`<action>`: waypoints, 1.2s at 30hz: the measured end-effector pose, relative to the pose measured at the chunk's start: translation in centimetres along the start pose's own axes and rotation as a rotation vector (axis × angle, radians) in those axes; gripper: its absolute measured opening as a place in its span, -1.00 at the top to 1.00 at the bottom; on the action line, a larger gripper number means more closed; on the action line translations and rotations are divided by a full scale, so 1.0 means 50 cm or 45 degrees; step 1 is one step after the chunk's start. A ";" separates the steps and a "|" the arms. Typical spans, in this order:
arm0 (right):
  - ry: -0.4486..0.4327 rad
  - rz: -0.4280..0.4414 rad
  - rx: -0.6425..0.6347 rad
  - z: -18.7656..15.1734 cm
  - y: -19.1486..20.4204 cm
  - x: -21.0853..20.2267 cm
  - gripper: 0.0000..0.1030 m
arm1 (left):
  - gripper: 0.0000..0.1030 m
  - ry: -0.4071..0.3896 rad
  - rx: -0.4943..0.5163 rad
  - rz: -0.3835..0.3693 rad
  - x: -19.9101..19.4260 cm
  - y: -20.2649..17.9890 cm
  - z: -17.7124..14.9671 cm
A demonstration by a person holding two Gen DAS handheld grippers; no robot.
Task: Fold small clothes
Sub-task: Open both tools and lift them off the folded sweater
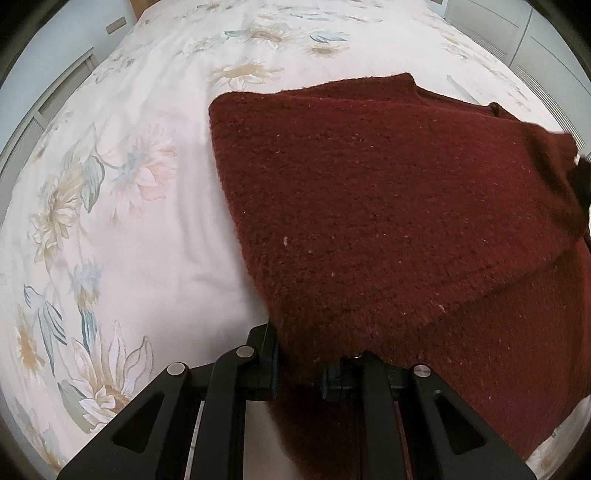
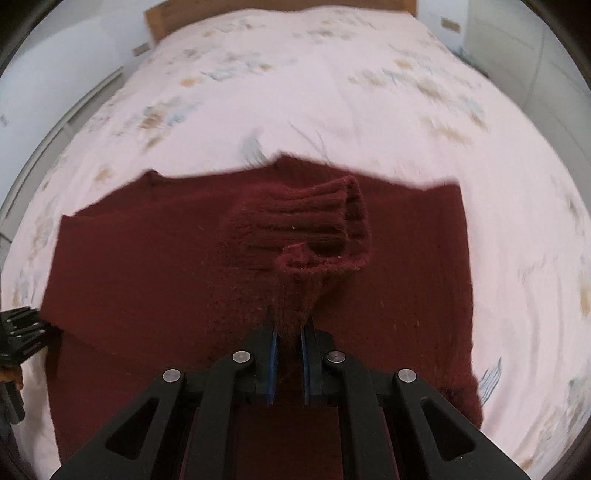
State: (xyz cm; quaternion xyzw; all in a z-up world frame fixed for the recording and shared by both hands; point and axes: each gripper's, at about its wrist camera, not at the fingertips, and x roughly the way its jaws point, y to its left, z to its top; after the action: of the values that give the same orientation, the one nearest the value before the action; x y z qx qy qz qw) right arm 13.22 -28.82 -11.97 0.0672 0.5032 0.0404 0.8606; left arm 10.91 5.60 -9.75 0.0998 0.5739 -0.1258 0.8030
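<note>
1. A dark red knitted sweater (image 2: 147, 266) lies spread on a bed, its body flat on the floral bedspread (image 1: 122, 221).
2. In the left wrist view a folded layer of the sweater (image 1: 388, 192) lies over the lower layer, with a straight edge running diagonally toward the lower right.
3. A ribbed sleeve cuff (image 2: 317, 229) stands raised above the sweater's body in the right wrist view, its open end facing the camera.
4. The right gripper (image 2: 290, 328) is clamped on the knit just below that cuff; the fabric bunches into a narrow neck between the blue pads (image 2: 272, 350).
5. The left gripper (image 1: 299, 365) is clamped on the near edge of the folded layer, and cloth fills the gap between its fingers and hangs below them.
6. In the right wrist view, the left gripper's black body (image 2: 18, 332) shows at the left edge, beside the sweater's corner.
7. The bedspread is pale with large cream and blue flowers; it looks smeared by blur in the right wrist view.
8. A wooden headboard (image 2: 159, 22) stands at the far end of the bed, with pale walls on both sides.
</note>
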 end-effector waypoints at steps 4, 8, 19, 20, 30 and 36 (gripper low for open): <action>0.023 0.020 0.072 -0.016 -0.030 0.018 0.77 | 0.74 0.010 0.004 0.006 0.003 -0.003 0.008; 0.022 -0.031 0.079 -0.016 -0.041 0.011 0.49 | 0.71 0.015 -0.007 0.008 0.031 0.004 0.025; 0.024 -0.151 0.061 -0.030 -0.076 -0.016 -0.48 | 0.35 0.045 -0.066 0.038 0.028 0.027 0.036; 0.021 -0.159 0.057 -0.032 -0.078 -0.022 -0.50 | 0.17 0.049 -0.071 0.061 0.023 0.029 0.036; -0.104 -0.145 -0.083 -0.025 -0.030 -0.115 -1.00 | -0.98 -0.089 -0.145 0.022 -0.099 0.052 0.046; -0.141 -0.127 -0.189 -0.004 0.061 -0.116 -1.00 | -0.98 -0.248 -0.046 0.030 -0.136 -0.033 0.094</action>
State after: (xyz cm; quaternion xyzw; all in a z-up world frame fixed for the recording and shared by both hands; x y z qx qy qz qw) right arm 10.19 -26.57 -6.59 -0.0198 0.4531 0.0308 0.8907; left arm 12.52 3.20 -1.82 0.0793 0.4942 -0.1151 0.8580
